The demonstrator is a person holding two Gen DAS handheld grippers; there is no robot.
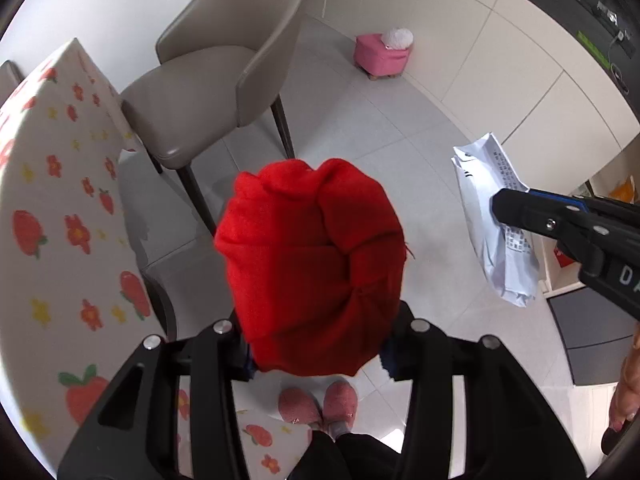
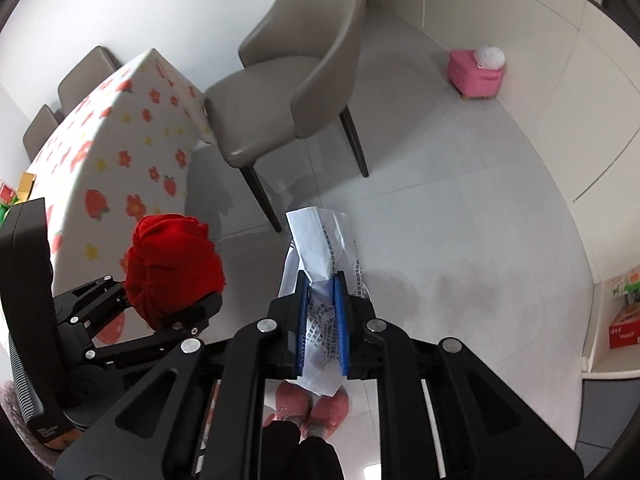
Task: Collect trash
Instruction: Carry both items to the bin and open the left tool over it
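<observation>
A crumpled red cloth bundle (image 1: 312, 256) hangs in the air above the pale tiled floor, gripped by my left gripper (image 1: 320, 354) at its lower end. The right wrist view shows the same bundle (image 2: 172, 256) in the left gripper (image 2: 172, 306), beside the table's edge. My right gripper (image 2: 321, 286) is shut on a crumpled white printed paper (image 2: 314, 240), its blue pads (image 2: 340, 320) pinching it; the paper sticks out above and below the fingers. In the left wrist view the right gripper (image 1: 508, 206) holds that paper (image 1: 490, 176) at the right.
A table with a strawberry-print cloth (image 1: 52, 200) stands at the left, a beige chair (image 1: 200, 112) beyond it. A pink stool (image 1: 382, 54) sits by the white cabinets. The person's pink slippers (image 1: 316, 404) are below. A dark mat (image 1: 592, 340) and shelf boxes (image 2: 622, 320) lie right.
</observation>
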